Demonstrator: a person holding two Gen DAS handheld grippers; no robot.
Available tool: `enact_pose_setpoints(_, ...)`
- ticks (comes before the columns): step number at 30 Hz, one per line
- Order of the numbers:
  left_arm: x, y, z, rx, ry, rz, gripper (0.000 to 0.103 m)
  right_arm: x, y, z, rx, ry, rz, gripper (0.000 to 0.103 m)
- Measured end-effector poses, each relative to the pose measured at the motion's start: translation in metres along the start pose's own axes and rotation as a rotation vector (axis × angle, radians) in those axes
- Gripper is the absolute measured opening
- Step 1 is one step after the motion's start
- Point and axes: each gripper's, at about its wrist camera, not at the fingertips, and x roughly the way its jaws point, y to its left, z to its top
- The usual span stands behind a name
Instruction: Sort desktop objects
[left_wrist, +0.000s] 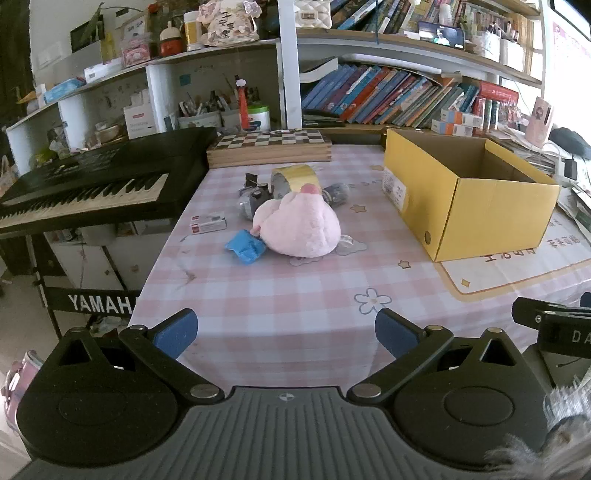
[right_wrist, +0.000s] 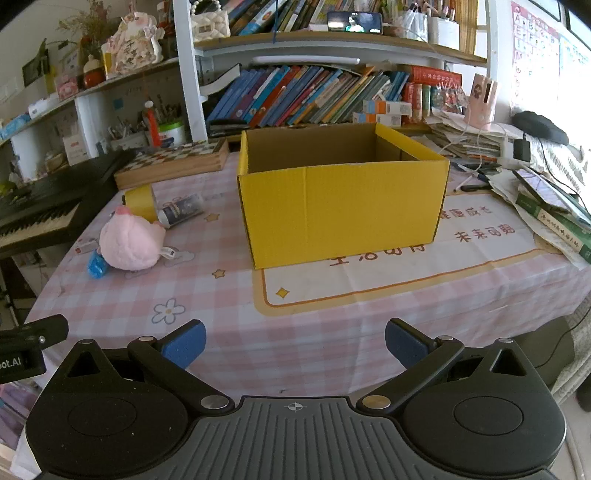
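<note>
Open checked table in front of both grippers, unobstructed up to the pink plush. Clutter bunched around the plush: blue packet, tape roll, small box. Yellow box blocking centre-right, open-topped. Keyboard along left edge; chessboard behind.

"YAMAH" on keyboard stand, "DA" on right gripper

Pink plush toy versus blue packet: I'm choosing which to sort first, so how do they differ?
The pink plush toy is rounded, fluffy and far bulkier; the blue packet is small, flat and crinkly. The packet lies nearer the table's keyboard-side edge, against the toy. Both rest on the checked tablecloth, outside the yellow box.
</note>
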Motion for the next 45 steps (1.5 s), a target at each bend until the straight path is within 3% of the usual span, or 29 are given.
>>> enact_pose_setpoints(30, 0.003, 0.001, 0.0, -0.003, 0.01, -0.034, 0.103, 0.0, 0.0, 0.0, 0.006, -0.002, -0.006, 0.103)
enact_pose_setpoints(45, 0.014, 0.007, 0.0, -0.011, 0.056, -0.028, 0.103, 0.012, 0.005, -0.001, 0.016, 0.044, 0.008, 0.103)
